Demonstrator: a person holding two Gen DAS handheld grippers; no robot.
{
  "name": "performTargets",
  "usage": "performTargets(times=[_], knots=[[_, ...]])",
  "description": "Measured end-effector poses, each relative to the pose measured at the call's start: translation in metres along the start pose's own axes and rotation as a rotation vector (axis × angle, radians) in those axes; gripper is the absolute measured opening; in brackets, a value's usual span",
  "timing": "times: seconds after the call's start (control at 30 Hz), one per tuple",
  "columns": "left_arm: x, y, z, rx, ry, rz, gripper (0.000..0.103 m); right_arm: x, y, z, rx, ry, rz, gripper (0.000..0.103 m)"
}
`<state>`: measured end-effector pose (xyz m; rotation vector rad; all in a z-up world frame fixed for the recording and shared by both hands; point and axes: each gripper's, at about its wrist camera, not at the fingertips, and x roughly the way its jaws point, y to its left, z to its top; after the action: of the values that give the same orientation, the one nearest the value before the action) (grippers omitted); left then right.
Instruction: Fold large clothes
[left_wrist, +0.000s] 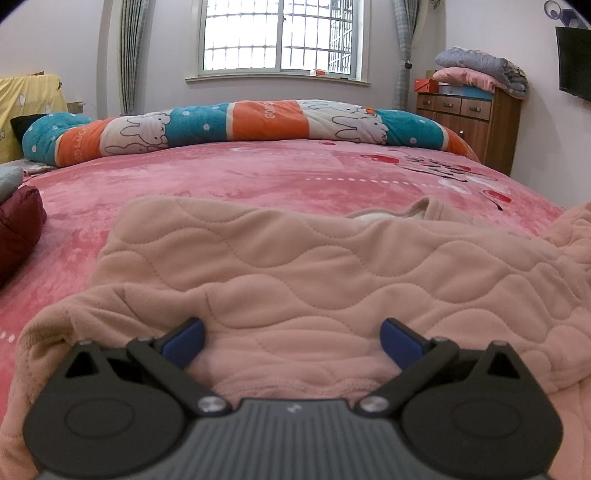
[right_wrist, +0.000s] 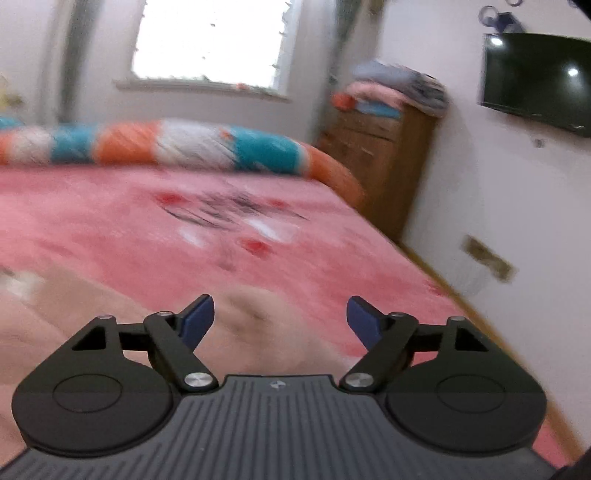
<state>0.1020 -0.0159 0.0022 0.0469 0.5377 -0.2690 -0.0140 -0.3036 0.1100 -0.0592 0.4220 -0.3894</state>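
Observation:
A peach quilted garment (left_wrist: 295, 273) lies partly folded on the pink bedspread (left_wrist: 258, 177), its collar at the far right. My left gripper (left_wrist: 291, 338) stands open just over the garment's near hem, blue pads wide apart, fabric lying between them but not pinched. In the blurred right wrist view, my right gripper (right_wrist: 280, 319) is open above the bedspread (right_wrist: 184, 229), with a peach fold of the garment (right_wrist: 243, 332) below and to its left; nothing is held.
A rolled orange, teal and white blanket (left_wrist: 240, 123) lies across the far side of the bed. A dark red item (left_wrist: 18, 232) sits at the left edge. A wooden dresser (right_wrist: 376, 162) with stacked bedding stands by the right wall, under a TV (right_wrist: 535, 79).

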Motion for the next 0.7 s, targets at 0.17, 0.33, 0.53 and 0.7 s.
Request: performTargets(times=[0.17, 0.33, 0.53, 0.7], knots=[[0.001, 0.001, 0.000, 0.001, 0.000, 0.001, 0.101, 0.012, 0.061, 0.007, 0.082, -0.009, 0.272, 0.097], [0.001, 0.001, 0.000, 0.001, -0.002, 0.001, 0.102, 0.064, 0.125, -0.002, 0.107, 0.095, 0.400, 0.043], [0.001, 0.002, 0.001, 0.001, -0.003, 0.000, 0.102, 0.122, 0.165, -0.022, 0.131, 0.257, 0.414, 0.036], [0.001, 0.002, 0.000, 0.000, -0.004, 0.001, 0.102, 0.131, 0.187, -0.031, 0.110, 0.272, 0.367, 0.036]])
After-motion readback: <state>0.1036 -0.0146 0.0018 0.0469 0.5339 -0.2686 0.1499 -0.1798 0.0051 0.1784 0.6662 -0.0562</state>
